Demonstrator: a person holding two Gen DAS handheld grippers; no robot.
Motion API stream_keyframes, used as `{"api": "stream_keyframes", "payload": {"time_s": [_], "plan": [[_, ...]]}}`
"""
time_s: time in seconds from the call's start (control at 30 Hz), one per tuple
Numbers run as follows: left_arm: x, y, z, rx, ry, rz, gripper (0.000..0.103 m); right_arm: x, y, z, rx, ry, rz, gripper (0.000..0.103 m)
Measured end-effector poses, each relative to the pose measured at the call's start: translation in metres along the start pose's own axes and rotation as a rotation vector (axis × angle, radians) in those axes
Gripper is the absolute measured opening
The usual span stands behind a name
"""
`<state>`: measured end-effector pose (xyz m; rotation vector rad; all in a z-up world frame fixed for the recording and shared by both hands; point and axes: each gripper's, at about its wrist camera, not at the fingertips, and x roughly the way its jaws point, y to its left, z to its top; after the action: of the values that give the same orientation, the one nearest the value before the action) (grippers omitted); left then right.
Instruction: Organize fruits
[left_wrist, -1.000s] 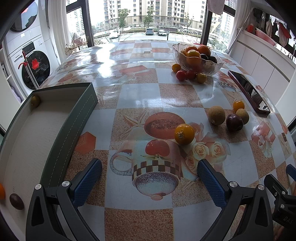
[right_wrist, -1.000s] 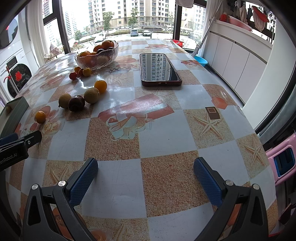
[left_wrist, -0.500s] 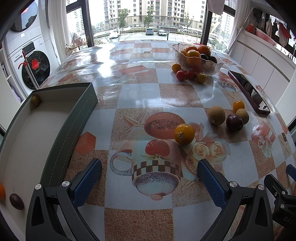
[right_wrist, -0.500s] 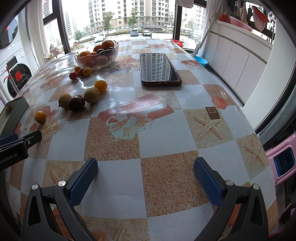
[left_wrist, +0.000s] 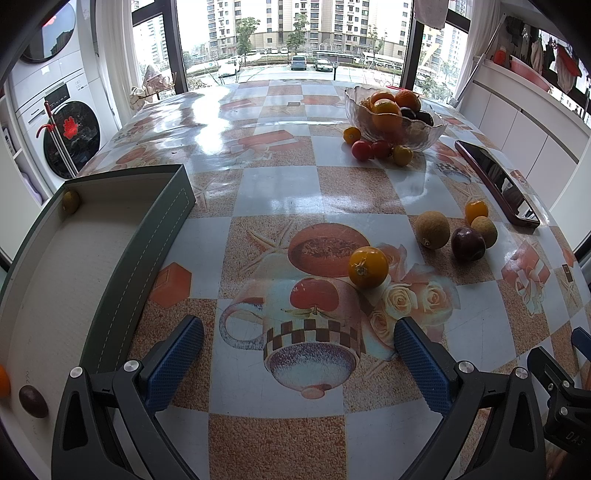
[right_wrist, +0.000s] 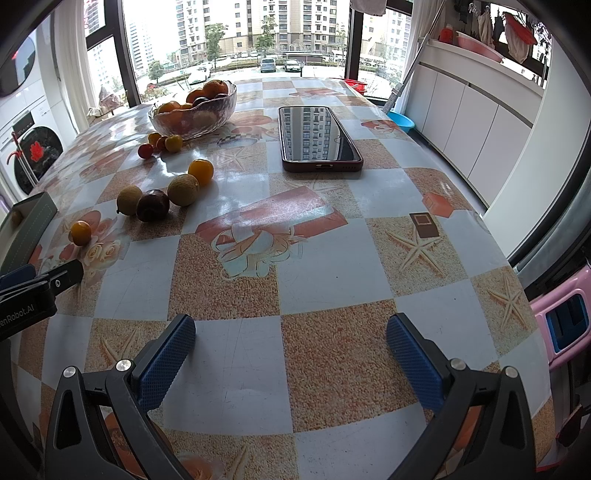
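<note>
A yellow tomato (left_wrist: 368, 267) lies on the table just ahead of my open, empty left gripper (left_wrist: 299, 336). Further right lie a tan fruit (left_wrist: 432, 229), a dark plum (left_wrist: 467, 244), another tan fruit (left_wrist: 484, 230) and a small orange (left_wrist: 476, 210). A green-rimmed tray (left_wrist: 162, 225) at the left holds a tan fruit (left_wrist: 71, 201), a dark fruit (left_wrist: 32, 401) and an orange one at the edge. A glass bowl (left_wrist: 395, 122) of fruit stands at the back with small tomatoes (left_wrist: 362, 150) before it. My right gripper (right_wrist: 291, 341) is open and empty over bare table; the same fruits (right_wrist: 152, 210) show at its left.
A phone in a dark red case (right_wrist: 317, 134) lies on the table right of the bowl (right_wrist: 194, 110). The left gripper's body (right_wrist: 33, 291) shows at the left edge of the right wrist view. White cabinets run along the right, a washing machine (left_wrist: 70, 144) stands at the left.
</note>
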<state>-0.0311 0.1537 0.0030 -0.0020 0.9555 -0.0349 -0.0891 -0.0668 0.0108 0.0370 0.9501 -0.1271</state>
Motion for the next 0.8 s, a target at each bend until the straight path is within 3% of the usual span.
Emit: {"api": "stream_keyframes", "payload": {"time_s": [0.67,0.8], "plan": [[0.0005,0.0004,0.001,0.0,0.0,0.0,0.103,0.0,-0.0007,-0.0008,0.0,0.001,0.0,0.103],[0.0002,0.0003,0.0007,0.0,0.0,0.0,0.103,0.0017,0.0018,0.0063,-0.002,0.045,0.001,0.103]]}}
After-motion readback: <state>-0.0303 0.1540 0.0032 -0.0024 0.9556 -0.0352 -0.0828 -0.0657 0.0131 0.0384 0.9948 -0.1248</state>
